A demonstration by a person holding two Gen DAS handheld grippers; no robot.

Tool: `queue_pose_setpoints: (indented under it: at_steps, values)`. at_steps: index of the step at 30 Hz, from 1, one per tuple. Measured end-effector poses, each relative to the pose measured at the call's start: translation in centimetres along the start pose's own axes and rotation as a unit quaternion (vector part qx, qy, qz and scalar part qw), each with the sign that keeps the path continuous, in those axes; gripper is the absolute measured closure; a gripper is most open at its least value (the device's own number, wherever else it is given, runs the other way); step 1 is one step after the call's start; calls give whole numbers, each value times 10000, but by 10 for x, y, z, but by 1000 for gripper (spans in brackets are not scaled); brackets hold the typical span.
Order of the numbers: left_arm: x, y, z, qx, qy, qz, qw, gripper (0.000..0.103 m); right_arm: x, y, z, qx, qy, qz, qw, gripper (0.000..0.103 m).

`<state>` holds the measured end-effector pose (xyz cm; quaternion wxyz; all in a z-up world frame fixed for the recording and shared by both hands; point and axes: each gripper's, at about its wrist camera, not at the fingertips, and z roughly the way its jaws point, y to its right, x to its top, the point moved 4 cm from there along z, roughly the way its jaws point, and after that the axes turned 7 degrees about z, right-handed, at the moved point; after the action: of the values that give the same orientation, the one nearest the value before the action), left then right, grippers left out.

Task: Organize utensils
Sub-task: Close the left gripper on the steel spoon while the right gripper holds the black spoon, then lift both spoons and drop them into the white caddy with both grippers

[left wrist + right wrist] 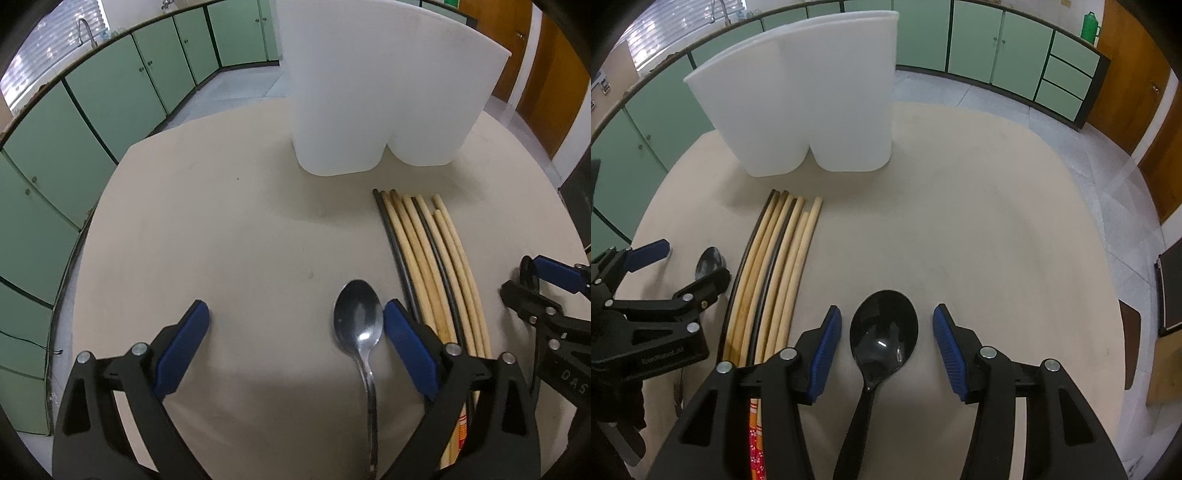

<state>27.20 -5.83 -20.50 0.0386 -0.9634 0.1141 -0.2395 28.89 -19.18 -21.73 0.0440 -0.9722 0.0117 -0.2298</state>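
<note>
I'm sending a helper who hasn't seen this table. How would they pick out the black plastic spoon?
Start at the white two-compartment holder on the beige table. In front of it lies a row of chopsticks. The black plastic spoon lies right of that row; the one left of it is the metal spoon, shiny and narrower.

My blue fingers [827, 354] look ribbed plastic; the metal spoon [359, 325] shines, the black spoon [882, 336] is glossy plastic, the table [229, 229] matt.
</note>
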Motion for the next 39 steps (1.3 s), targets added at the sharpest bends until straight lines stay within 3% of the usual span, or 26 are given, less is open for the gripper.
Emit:
queue_pose_setpoints:
  at_steps: [3, 7, 12, 15, 18, 22, 33, 39]
  values:
    - [2, 1, -1, -270, 85, -55, 9996, 41, -3, -2, -1, 41, 31, -61, 10000, 68]
    - [-5, 18, -15, -492, 252, 68, 9984, 76, -7, -1, -3, 81, 122, -107, 9998, 68]
    - [-14, 24, -28, -799, 605, 59, 9950, 77, -14, -1, -23, 560, 767, -103, 9954, 68]
    - [-16, 15, -47, -987, 1146, -27, 9885, 77, -18, -2, -41, 470, 1275, -307, 9903, 68]
    - [-21, 11, -71, -1075, 1751, -115, 9786, 77, -13, 1, -53, 685, 1585, -165, 9849, 69]
    - [-26, 12, -96, -972, 2390, 21, 9661, 77, -4, 7, -65, 716, 1955, -144, 9780, 69]
    - [-14, 13, -142, -897, 3183, 60, 9437, 77, 27, 4, -104, 995, 2749, -117, 9562, 69]
    - [16, 10, -171, -973, 3596, 28, 9280, 77, 62, 3, -131, 1104, 3288, -90, 9379, 69]
